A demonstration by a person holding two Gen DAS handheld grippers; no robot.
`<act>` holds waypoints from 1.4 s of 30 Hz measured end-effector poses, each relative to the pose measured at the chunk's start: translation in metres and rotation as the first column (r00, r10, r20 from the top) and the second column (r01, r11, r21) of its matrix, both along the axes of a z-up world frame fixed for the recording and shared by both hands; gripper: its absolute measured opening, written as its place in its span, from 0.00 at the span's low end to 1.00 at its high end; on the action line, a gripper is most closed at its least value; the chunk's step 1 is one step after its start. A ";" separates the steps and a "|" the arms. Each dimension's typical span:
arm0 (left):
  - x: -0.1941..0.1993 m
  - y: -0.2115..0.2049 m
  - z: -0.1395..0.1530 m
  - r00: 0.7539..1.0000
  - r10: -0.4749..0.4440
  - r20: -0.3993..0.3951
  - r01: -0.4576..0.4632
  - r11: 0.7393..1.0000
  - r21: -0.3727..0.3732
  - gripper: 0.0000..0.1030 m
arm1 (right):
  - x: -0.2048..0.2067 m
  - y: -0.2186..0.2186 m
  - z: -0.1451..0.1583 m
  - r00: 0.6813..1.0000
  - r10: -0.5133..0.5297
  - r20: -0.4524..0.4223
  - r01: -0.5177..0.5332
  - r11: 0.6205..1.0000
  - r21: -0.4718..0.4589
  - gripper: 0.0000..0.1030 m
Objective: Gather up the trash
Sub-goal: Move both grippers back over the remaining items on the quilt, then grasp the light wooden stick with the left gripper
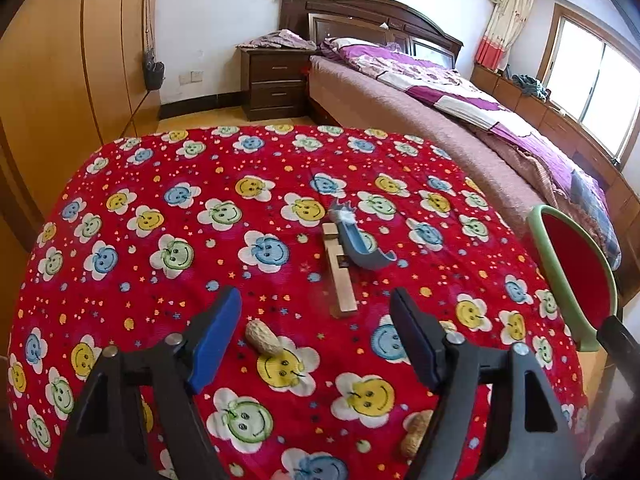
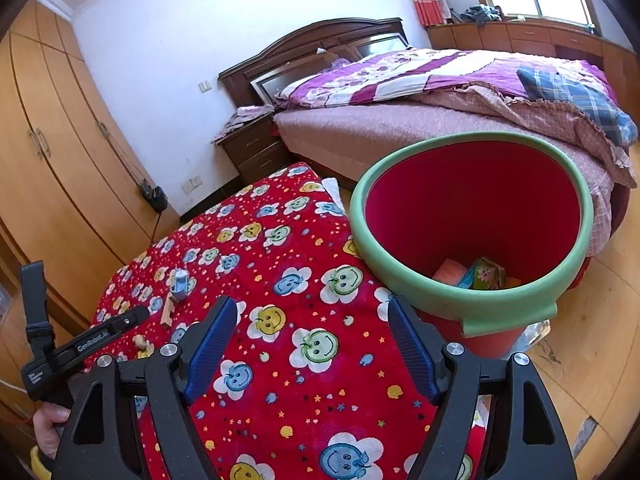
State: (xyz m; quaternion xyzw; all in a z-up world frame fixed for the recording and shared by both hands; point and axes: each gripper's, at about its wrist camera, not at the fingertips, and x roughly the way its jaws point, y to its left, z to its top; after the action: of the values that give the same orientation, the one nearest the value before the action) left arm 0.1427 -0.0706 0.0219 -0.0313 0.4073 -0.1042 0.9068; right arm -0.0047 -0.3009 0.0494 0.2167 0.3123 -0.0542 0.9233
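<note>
Meanwhile both grippers, left [image 1: 316, 320] and right [image 2: 312, 328], gape empty; a tan, wrinkled peanut shell [image 1: 262, 338] lies nearby.

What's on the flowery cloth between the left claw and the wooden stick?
In the left wrist view, a peanut lies between the open left gripper and the wooden stick. Otherwise only bare red tablecloth.
</note>
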 end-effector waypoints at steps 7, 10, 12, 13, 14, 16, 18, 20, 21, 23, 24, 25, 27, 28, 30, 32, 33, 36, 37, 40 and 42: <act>0.011 -0.007 -0.012 0.999 -0.023 -0.029 0.023 1.000 -0.001 0.62 | 0.002 -0.006 -0.005 1.000 -0.008 -0.007 0.008 1.000 0.015 0.76; 0.014 -0.014 -0.014 0.999 -0.043 -0.031 0.044 0.999 0.014 0.57 | 0.003 -0.008 -0.007 1.000 -0.011 -0.014 0.011 1.000 0.022 0.76; 0.017 -0.020 -0.016 0.998 -0.055 -0.035 0.056 0.998 0.038 0.51 | 0.004 -0.009 -0.008 1.000 -0.009 -0.020 0.010 1.000 0.025 0.76; 0.018 -0.022 -0.017 0.998 -0.058 -0.038 0.060 0.997 0.048 0.46 | 0.005 -0.009 -0.009 1.000 -0.008 -0.023 0.009 1.000 0.026 0.76; 0.020 -0.024 -0.019 0.997 -0.060 -0.045 0.062 0.996 0.061 0.42 | 0.005 -0.009 -0.009 1.000 -0.006 -0.025 0.006 1.000 0.027 0.76; 0.024 -0.026 -0.022 0.997 -0.062 -0.054 0.066 0.995 0.070 0.38 | 0.005 -0.009 -0.010 1.000 -0.001 -0.029 0.002 1.000 0.030 0.76; 0.028 -0.028 -0.027 0.996 -0.062 -0.067 0.068 0.994 0.081 0.33 | 0.006 -0.010 -0.010 1.000 0.001 -0.030 0.000 0.999 0.033 0.76; 0.028 -0.029 -0.027 0.997 -0.061 -0.054 0.066 0.994 0.088 0.25 | 0.006 -0.011 -0.009 1.000 -0.001 -0.029 0.002 0.999 0.035 0.76; 0.028 -0.030 -0.027 0.997 -0.062 -0.052 0.067 0.994 0.089 0.22 | 0.006 -0.012 -0.009 1.000 -0.002 -0.028 0.003 0.999 0.035 0.76; 0.028 -0.030 -0.026 0.997 -0.063 -0.048 0.067 0.993 0.092 0.12 | 0.005 -0.013 -0.008 1.000 -0.006 -0.027 0.006 0.999 0.033 0.76; 0.028 -0.031 -0.025 0.997 -0.063 -0.048 0.067 0.994 0.091 0.10 | 0.005 -0.013 -0.007 1.000 -0.005 -0.027 0.006 0.999 0.033 0.76; 0.028 -0.030 -0.025 0.997 -0.062 -0.048 0.066 0.994 0.086 0.10 | 0.006 -0.012 -0.007 1.000 -0.004 -0.026 0.005 0.999 0.033 0.76; 0.029 -0.028 -0.023 0.998 -0.054 -0.043 0.057 0.996 0.072 0.10 | 0.006 -0.010 -0.006 1.000 0.002 -0.025 -0.001 1.000 0.030 0.76; 0.028 -0.026 -0.022 0.998 -0.049 -0.040 0.052 0.996 0.069 0.10 | 0.007 -0.009 -0.005 1.000 0.005 -0.025 -0.005 1.000 0.027 0.76; 0.028 -0.020 -0.018 0.999 -0.037 -0.030 0.039 0.998 0.058 0.10 | 0.008 -0.006 -0.003 1.000 0.016 -0.023 -0.015 1.000 0.020 0.76; 0.027 -0.014 -0.013 0.999 -0.028 -0.020 0.029 0.998 0.051 0.10 | 0.010 -0.001 0.000 0.999 0.029 -0.021 -0.029 1.000 0.009 0.76; 0.027 -0.010 -0.009 1.000 -0.023 -0.013 0.024 0.999 0.049 0.10 | 0.011 0.001 0.002 0.999 0.034 -0.020 -0.034 0.999 0.005 0.76; 0.027 0.001 0.002 1.000 -0.010 0.008 0.009 0.999 0.052 0.10 | 0.017 0.010 0.008 0.998 0.059 -0.016 -0.059 0.998 -0.011 0.76; 0.027 0.005 0.006 1.000 -0.006 0.016 0.005 0.998 0.056 0.10 | 0.020 0.013 0.010 0.998 0.067 -0.015 -0.067 0.998 -0.018 0.76; 0.031 0.018 0.015 0.999 0.012 0.032 -0.014 0.998 0.064 0.10 | 0.028 0.025 0.015 0.995 0.096 -0.017 -0.097 0.995 -0.033 0.76; 0.034 0.029 0.020 0.999 0.028 0.038 -0.031 0.997 0.067 0.10 | 0.036 0.036 0.018 0.992 0.126 -0.020 -0.126 0.991 -0.046 0.76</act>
State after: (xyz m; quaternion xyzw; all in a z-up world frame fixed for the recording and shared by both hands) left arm 0.1770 -0.0415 0.0420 -0.0048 0.3931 -0.0777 0.9162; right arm 0.0309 -0.2646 0.0675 0.1744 0.3319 -0.0050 0.9270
